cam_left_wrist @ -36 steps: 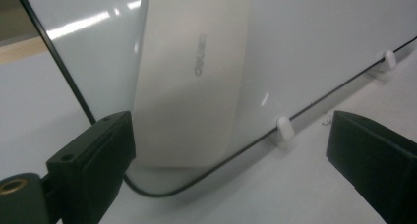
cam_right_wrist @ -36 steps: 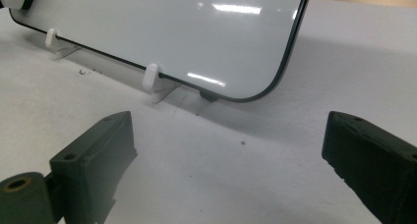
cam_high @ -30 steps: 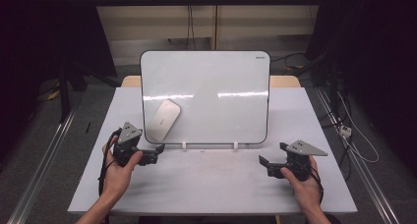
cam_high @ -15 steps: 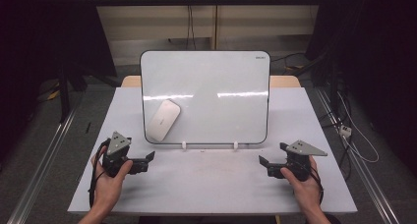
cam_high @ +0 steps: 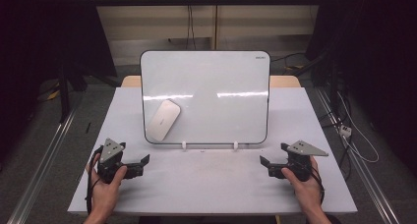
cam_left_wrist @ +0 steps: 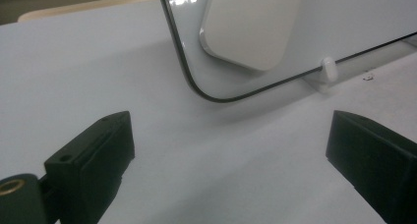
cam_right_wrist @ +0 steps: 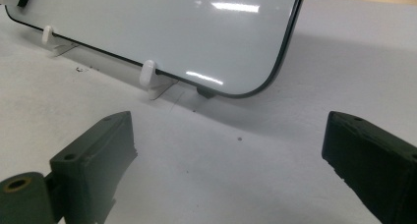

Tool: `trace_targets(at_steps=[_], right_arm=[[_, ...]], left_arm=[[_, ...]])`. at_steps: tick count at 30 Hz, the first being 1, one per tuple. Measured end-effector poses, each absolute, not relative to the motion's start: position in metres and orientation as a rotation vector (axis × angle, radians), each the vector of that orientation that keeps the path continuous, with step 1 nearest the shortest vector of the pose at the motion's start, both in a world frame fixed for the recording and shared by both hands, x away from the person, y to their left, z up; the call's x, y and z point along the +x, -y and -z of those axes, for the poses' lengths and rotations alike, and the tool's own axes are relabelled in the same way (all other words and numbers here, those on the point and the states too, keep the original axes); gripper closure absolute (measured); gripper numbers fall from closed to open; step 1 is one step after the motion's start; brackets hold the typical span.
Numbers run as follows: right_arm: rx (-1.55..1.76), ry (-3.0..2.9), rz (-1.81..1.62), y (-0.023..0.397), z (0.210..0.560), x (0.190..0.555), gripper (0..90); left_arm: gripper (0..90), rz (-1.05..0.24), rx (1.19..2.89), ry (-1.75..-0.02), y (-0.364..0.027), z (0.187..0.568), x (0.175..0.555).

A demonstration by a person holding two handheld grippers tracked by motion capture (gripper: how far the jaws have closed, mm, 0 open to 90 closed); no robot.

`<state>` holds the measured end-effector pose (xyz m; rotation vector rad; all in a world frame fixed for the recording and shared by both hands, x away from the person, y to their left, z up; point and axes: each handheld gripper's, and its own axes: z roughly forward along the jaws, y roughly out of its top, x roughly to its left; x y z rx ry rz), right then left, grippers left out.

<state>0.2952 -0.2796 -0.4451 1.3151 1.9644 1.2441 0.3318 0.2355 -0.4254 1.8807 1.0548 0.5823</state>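
A white board (cam_high: pixel 216 94) with a thin black rim stands on small white feet (cam_high: pixel 184 146) on a pale grey bench (cam_high: pixel 206 184). A white eraser (cam_high: pixel 164 120), shaded light grey at its edge, sits on the board. Both tongs, left (cam_high: pixel 143 160) and right (cam_high: pixel 263 163), are black, each topped by a grey plate. Dark specks dot the bench.

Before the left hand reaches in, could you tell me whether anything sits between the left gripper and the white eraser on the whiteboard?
Nothing visible does: bare table lies between the left gripper and the eraser, low on the whiteboard.
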Motion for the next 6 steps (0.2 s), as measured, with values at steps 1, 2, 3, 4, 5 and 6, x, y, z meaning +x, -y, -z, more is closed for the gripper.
trace_targets(at_steps=[1, 2, 3, 4, 5, 6], right_arm=[[1.316, -1.963, -1.246, 0.2798, 0.4454, 0.2954, 5.8], [1.318, -1.962, -1.249, 0.2797, 0.4456, 0.2959, 5.8], [1.317, -1.962, -1.249, 0.2797, 0.4456, 0.2964, 5.8], [1.316, -1.965, -1.248, 0.2794, 0.4453, 0.2966, 5.8], [1.313, -1.969, -1.246, 0.279, 0.4453, 0.2969, 5.8], [1.315, -1.966, -1.249, 0.2779, 0.4454, 0.2971, 5.8]], left_arm=[[4.6, -0.594, 1.881, -1.048, -0.2353, 0.4249, 0.3318], [4.6, -0.604, 1.874, -1.034, -0.235, 0.4245, 0.3317], [4.8, -0.605, 1.871, -1.021, -0.2351, 0.424, 0.3316], [4.8, -0.599, 1.868, -1.021, -0.2355, 0.4235, 0.3312], [4.8, -0.595, 1.862, -1.03, -0.2361, 0.4233, 0.3309], [4.8, -0.601, 1.863, -1.036, -0.2372, 0.4232, 0.331]])
